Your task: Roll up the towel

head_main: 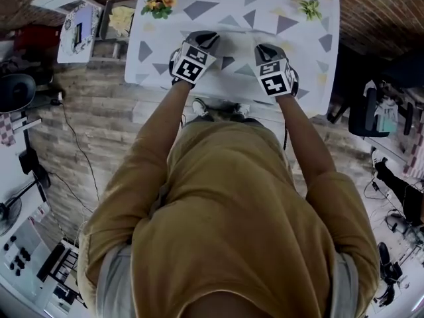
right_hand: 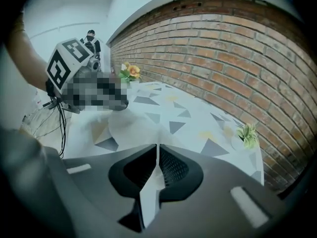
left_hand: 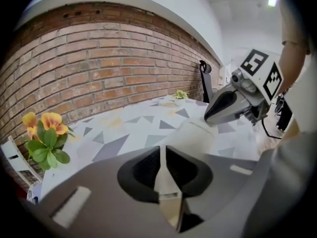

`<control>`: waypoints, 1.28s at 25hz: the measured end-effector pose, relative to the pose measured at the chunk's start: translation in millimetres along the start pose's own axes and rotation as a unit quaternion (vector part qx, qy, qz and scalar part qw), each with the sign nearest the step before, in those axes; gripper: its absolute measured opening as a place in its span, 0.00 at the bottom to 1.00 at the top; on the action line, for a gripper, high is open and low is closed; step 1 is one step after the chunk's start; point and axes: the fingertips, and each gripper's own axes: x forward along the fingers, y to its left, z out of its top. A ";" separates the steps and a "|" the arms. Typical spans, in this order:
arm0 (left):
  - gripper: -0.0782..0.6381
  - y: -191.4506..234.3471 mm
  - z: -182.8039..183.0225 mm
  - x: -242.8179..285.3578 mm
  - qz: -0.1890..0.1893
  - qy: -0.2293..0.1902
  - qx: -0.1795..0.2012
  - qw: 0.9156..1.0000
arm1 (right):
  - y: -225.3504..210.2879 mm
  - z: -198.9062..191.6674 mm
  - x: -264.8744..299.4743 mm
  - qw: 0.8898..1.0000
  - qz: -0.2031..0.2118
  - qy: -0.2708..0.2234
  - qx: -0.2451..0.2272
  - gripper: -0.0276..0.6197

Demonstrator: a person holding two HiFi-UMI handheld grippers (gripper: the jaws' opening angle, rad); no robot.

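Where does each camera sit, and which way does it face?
Head view: on the person's head, looking steeply down at the table; torso, arms, left gripper and right gripper show.
Left gripper view: on the left gripper, looking along jaws shut on the towel toward the brick wall; right gripper shows.
Right gripper view: on the right gripper, likewise along jaws shut on the towel; left gripper shows.
Both gripper views share the towel, wall and orange flowers.

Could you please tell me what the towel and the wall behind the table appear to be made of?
Towel: probably soft white cloth, matte; it sags and folds thin. Wall: red brick with pale mortar joints, matte, though a brick-look facing cannot be ruled out.
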 end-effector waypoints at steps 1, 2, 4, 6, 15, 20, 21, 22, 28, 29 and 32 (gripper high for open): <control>0.24 0.1 -0.5 -3.1 0.002 -0.002 -0.003 1.000 | -1.4 -0.4 -1.8 1.000 -0.004 -0.002 0.009 0.07; 0.24 0.1 -1.6 -5.8 0.004 -0.004 -0.010 1.000 | -3.1 1.1 -4.0 1.000 -0.008 -0.006 0.017 0.07; 0.24 -0.2 -4.3 -10.9 0.009 -0.008 -0.023 1.000 | -6.8 7.2 -9.7 0.999 -0.015 -0.015 0.026 0.07; 0.24 -0.6 -5.0 -15.0 0.014 -0.011 -0.029 0.999 | -11.6 11.2 -13.8 0.999 -0.019 -0.025 0.034 0.07; 0.22 0.6 -6.1 -29.5 0.030 -0.023 -0.044 0.998 | -40.2 -8.2 -32.5 0.995 -0.046 -0.024 0.090 0.05; 0.21 8.6 -5.8 -43.0 0.041 -0.032 -0.048 0.998 | -49.7 -17.2 -41.8 0.989 -0.057 -0.031 0.133 0.05; 0.21 12.2 -6.7 -46.3 0.044 -0.033 -0.051 0.997 | -50.6 -17.7 -44.0 0.988 -0.057 -0.034 0.140 0.05; 0.21 17.8 -7.9 -49.9 0.050 -0.034 -0.055 0.997 | -51.8 -17.4 -45.7 0.987 -0.058 -0.036 0.146 0.05; 0.20 63.7 2.7 -78.4 0.097 -0.062 -0.065 0.991 | -71.5 4.1 -60.0 0.983 -0.068 -0.070 0.156 0.05; 0.20 70.2 7.0 -85.1 0.104 -0.070 -0.066 0.990 | -75.4 10.2 -63.9 0.982 -0.070 -0.079 0.157 0.05; 0.20 86.8 22.8 -104.4 0.123 -0.094 -0.063 0.986 | -87.1 33.3 -77.1 0.978 -0.074 -0.109 0.160 0.05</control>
